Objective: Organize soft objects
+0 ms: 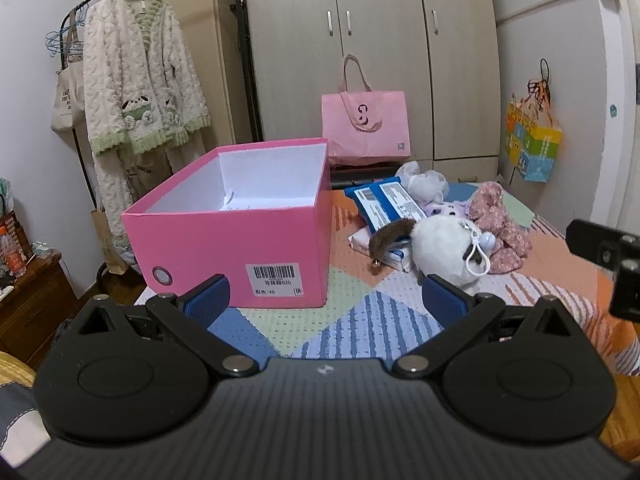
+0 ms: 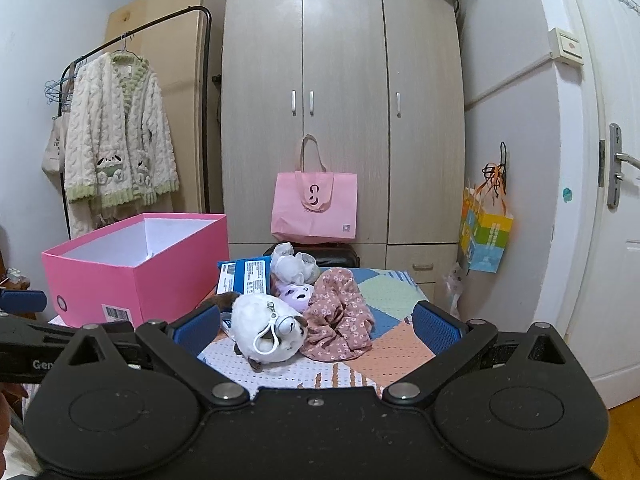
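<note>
On the left of the patchwork cover (image 1: pixel 360 320) stands the pink box (image 1: pixel 240 248), lid off and upright; you can see only a white sheet of paper (image 1: pixel 240 200) low against its far wall, and the near part of its floor is hidden by the front wall, so do not assume it is bare. Your left gripper (image 1: pixel 324 292) hangs just in front of the box's near right corner, jaws spread wide and holding nothing. If you swing it rightward carelessly, one blue pad could knock that corner; the box looks light and would likely slide or tip toward the edge.

To the right of the box lies the heap you are to sort. Nearest is the white plush (image 2: pixel 268 328) with a brown ear and a white keyring clip, lying partly on the blue packets (image 2: pixel 244 276). Behind it sit a small purple plush (image 2: pixel 298 294) and a grey-white plush (image 2: pixel 290 266), and touching its right side is the pink floral cloth (image 2: pixel 340 316). Your right gripper (image 2: pixel 316 322) faces this heap, jaws fully apart and empty.

The risk here is a mixed grab: close on the white plush too low and you may pinch a packet or the cloth with it. The clip could also snag a finger. The stuffing will probably squash, so a shallow pinch may slip out on the way to the box.
</note>
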`<action>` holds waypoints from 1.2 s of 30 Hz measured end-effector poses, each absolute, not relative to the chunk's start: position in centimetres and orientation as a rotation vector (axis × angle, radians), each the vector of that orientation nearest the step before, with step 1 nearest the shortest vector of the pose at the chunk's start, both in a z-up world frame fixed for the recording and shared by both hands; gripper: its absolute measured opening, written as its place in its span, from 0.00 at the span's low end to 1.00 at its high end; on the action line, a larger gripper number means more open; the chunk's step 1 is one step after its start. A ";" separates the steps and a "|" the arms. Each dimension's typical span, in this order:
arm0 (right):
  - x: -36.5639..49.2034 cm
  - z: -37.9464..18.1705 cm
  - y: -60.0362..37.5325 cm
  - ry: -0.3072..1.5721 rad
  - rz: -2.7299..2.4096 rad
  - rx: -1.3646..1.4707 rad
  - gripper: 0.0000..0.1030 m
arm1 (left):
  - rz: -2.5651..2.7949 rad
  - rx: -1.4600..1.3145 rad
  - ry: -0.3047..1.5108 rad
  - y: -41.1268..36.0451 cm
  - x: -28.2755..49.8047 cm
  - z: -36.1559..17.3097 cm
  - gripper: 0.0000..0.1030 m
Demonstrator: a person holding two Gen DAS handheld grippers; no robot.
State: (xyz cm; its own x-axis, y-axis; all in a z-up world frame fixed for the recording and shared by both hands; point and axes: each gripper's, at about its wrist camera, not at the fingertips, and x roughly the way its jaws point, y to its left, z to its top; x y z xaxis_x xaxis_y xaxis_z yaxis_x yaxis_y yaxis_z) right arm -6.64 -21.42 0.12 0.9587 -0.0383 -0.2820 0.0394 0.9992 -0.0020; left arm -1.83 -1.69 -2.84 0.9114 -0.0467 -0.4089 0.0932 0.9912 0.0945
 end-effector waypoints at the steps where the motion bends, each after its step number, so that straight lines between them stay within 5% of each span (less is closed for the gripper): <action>1: -6.7 0.0 -21.5 0.287 -0.039 0.007 1.00 | -0.073 0.117 0.423 -1.7 -1.8 -2.9 1.00; 36: -6.9 -0.9 -22.1 0.319 -0.065 0.020 1.00 | -0.069 0.106 0.433 -1.6 -1.7 -3.0 1.00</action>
